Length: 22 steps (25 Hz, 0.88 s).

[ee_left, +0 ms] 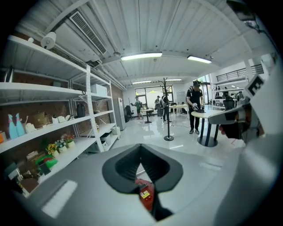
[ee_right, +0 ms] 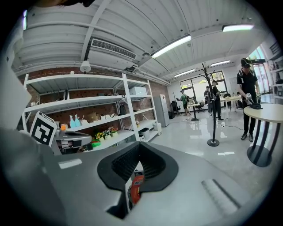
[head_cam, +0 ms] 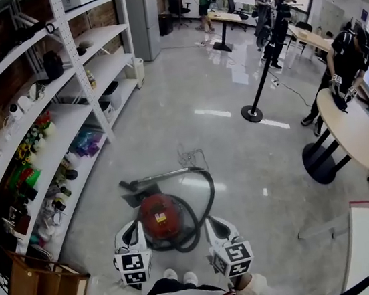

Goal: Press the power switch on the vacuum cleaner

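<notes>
Glossy grey floor (head_cam: 238, 143) fills most of my head view, with white shelving (head_cam: 79, 117) running down the left side and a round table (head_cam: 351, 131) off to the right. A black post on a round base (head_cam: 252, 111) stands further out on the floor.

I see the red vacuum cleaner (head_cam: 160, 217) sitting on the floor directly below me, between my two grippers and a little ahead of them. Its black hose (head_cam: 204, 205) loops around its right side and front, and the wand runs left to the floor nozzle (head_cam: 133, 192) just beyond the body.

My left gripper (head_cam: 130, 237) hangs just left of the vacuum, apart from it. In its own view the jaws are together at the tips with nothing clamped, and a sliver of red body shows through the gap below them.

My right gripper (head_cam: 219, 230) hangs just right of the hose loop. Its jaws are likewise closed on nothing, with the same red showing beneath.
</notes>
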Tool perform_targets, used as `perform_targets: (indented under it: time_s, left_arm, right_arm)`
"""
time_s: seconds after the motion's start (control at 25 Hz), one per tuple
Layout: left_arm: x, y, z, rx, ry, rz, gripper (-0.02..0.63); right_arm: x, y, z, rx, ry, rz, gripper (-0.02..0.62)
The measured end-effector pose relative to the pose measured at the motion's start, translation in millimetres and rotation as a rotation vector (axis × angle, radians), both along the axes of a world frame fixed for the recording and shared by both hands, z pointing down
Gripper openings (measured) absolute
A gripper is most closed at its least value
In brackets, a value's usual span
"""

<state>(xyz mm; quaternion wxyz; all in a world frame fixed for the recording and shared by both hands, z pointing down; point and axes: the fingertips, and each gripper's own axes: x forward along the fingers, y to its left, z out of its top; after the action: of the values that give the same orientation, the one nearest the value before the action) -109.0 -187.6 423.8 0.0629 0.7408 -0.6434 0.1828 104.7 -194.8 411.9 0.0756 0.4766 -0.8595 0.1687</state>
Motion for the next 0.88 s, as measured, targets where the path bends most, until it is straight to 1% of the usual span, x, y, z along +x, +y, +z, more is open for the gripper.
perform_targets:
  time_s: [0.28,0.64,0.88]
  left_arm:
    - [-13.2,4.2,-3.1,0.006,0.007,-0.043,0.0]
    - [-15.8,10.6,1.9,0.01,0.024,-0.042,0.0]
    - [-22.2,20.9,4.5,0.006,0.029,-0.036,0.0]
  right_arm:
    - [-4.4,-1.6,2.0,-0.014,-0.006,-0.019,0.0]
    - [-5.4,-0.9,-2.0,0.0,0.008,-0.017,0.0]
    - [-10.9,11.3,0.3,-0.001,0.015,-0.013,0.0]
